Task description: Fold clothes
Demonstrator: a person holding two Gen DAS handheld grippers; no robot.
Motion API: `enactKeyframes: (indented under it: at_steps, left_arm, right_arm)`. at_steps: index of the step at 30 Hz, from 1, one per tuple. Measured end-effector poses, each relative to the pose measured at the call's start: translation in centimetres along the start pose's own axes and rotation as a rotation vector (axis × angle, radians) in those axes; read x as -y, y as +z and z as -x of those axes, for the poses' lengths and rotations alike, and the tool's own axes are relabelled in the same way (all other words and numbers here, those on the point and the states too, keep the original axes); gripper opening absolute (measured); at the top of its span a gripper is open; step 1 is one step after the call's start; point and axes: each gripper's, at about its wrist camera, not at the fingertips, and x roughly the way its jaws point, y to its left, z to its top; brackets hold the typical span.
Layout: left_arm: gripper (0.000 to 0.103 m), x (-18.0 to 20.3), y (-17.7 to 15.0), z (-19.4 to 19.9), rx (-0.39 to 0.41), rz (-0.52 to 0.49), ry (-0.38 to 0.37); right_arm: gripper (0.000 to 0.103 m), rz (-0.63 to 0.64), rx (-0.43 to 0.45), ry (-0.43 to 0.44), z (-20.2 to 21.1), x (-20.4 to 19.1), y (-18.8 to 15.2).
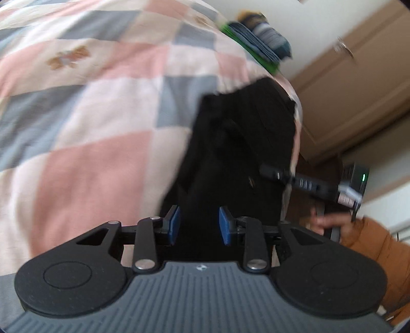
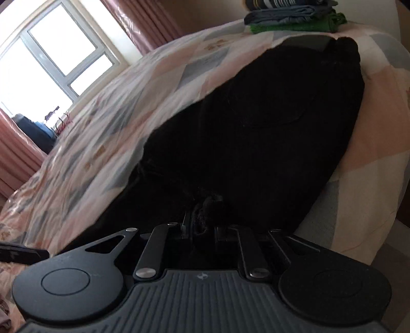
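You're working over a bed with a pink, grey and white checked quilt (image 1: pixel 97 107). Your left gripper (image 1: pixel 199 225) holds its blue pads (image 1: pixel 175 224) apart, empty, above the black garment (image 1: pixel 241 143). Your right gripper (image 2: pixel 202 228) is pinched on that garment's bunched near edge; the rest lies flat on the quilt. A stack of folded clothes (image 2: pixel 292 18) sits beyond it.

Daylight from window (image 2: pixel 59 51), blown out white at upper left of right wrist view. Black garment (image 2: pixel 256 133) underexposed, folds nearly lost. Left wrist view heavily motion-blurred: quilt (image 1: pixel 89 107) checks smeared, folded stack (image 1: pixel 258 38) soft. Fisheye bends both views, dark vignette in corners. Shadows soft, no glare.
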Motion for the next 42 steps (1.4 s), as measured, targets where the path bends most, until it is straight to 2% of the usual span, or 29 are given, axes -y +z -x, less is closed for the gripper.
enactKeyframes:
  at_steps: [3,6,8,11,13,16,18,23,27,29,32,34,36,39,40,42]
  left_arm:
    - [0.029,0.0,-0.5,-0.6,-0.026,-0.014,0.015]
    - [0.029,0.3,-0.6,-0.5,-0.013,-0.009,-0.006]
    - [0.028,1.0,-0.7,-0.3,0.006,-0.031,-0.019]
    - [0.028,1.7,-1.0,-0.7,-0.005,-0.064,0.001]
    - [0.028,2.0,-1.0,-0.4,-0.012,-0.073,0.013]
    - [0.027,2.7,-0.7,0.9,0.001,-0.097,-0.032]
    - [0.027,3.5,-0.8,0.9,-0.027,-0.161,-0.033]
    - [0.027,3.8,-1.6,-0.7,-0.082,-0.238,0.053]
    - [0.023,3.5,-2.7,-3.3,-0.139,-0.318,0.141]
    - [0.024,3.9,-2.3,-2.6,-0.141,-0.33,0.119]
    - [0.028,2.8,-1.4,-0.2,-0.107,-0.228,0.033]
    - [0.028,2.0,-0.8,0.6,-0.095,-0.175,0.013]
    - [0.028,2.0,-0.6,0.3,-0.091,-0.179,0.0]
    - [0.026,1.9,-1.7,-2.6,-0.121,-0.301,0.066]
    - [0.023,1.4,-2.2,-4.0,-0.137,-0.324,0.104]
    - [0.022,0.7,-2.2,-5.3,-0.138,-0.324,0.128]
  right_arm:
    - [0.013,0.08,0.097,0.043,2.6,-2.7,1.8]
    - [0.013,0.098,0.151,-0.005,3.1,-2.6,2.2]
    - [0.013,0.052,0.143,-0.071,2.4,-1.0,1.5]
    - [0.013,0.075,0.047,-0.142,-1.2,0.7,-0.4]
    - [0.013,0.084,0.071,-0.139,-1.1,0.5,-0.2]
    - [0.013,0.093,0.111,-0.141,-0.1,-0.1,0.6]
    - [0.013,0.081,0.064,-0.168,-0.6,0.4,1.0]
    - [0.013,0.103,0.028,-0.156,-1.3,1.1,1.4]
    - [0.013,0.112,0.056,-0.133,-0.7,1.2,0.7]
    - [0.014,0.1,0.11,-0.079,1.1,0.8,0.4]
    - [0.014,0.059,0.128,-0.003,2.4,0.9,1.0]
    - [0.014,0.071,0.078,-0.043,1.1,1.2,1.2]
    - [0.014,0.083,0.019,-0.103,-0.7,1.6,1.3]
    - [0.017,0.08,0.013,-0.132,-1.7,1.9,0.9]
    - [0.019,0.092,0.016,-0.142,-1.7,1.5,0.9]
    - [0.022,0.146,0.012,-0.18,-1.7,0.5,0.9]
